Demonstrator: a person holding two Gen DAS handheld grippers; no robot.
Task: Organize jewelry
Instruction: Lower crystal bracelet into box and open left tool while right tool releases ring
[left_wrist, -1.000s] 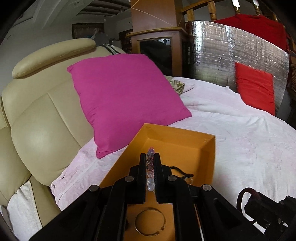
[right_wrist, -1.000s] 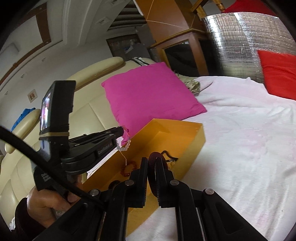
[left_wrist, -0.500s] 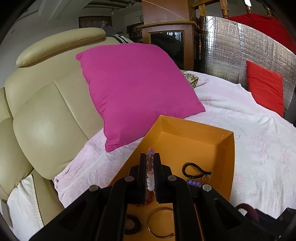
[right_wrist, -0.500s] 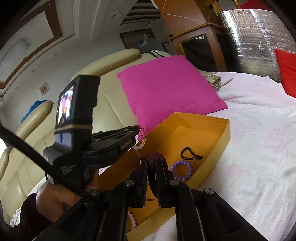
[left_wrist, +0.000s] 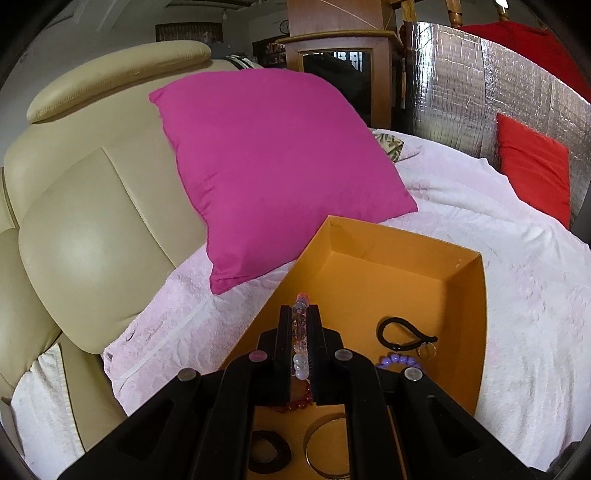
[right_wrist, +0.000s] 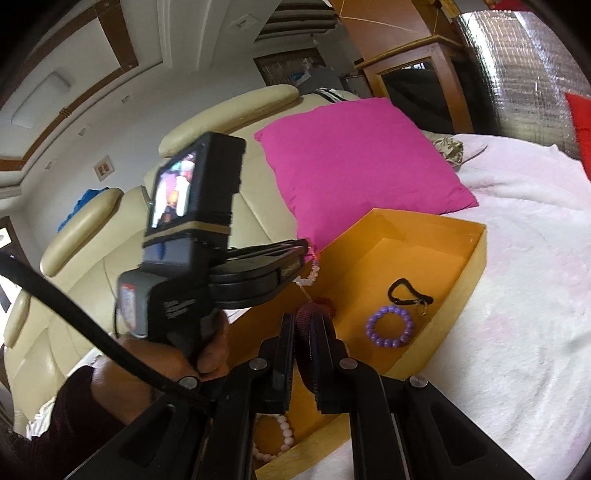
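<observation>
one orange cardboard box (left_wrist: 476, 317), left gripper (left_wrist: 300, 314) pinching a clear-bead bracelet (left_wrist: 300, 334), right gripper (right_wrist: 309, 325) clamped on a maroon ribbed band (right_wrist: 308, 347), one glossy purple bead bracelet (right_wrist: 389, 326) just ahead-right

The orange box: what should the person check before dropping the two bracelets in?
1. Left gripper shut on the pale bead bracelet: ok.
2. Right gripper shut on the dark red band: ok.
3. Both held over the orange box: ok.
4. Bare floor at the box's far end: ok.
5. Purple bracelet and black clip clear of the drop: cannot tell.
</observation>
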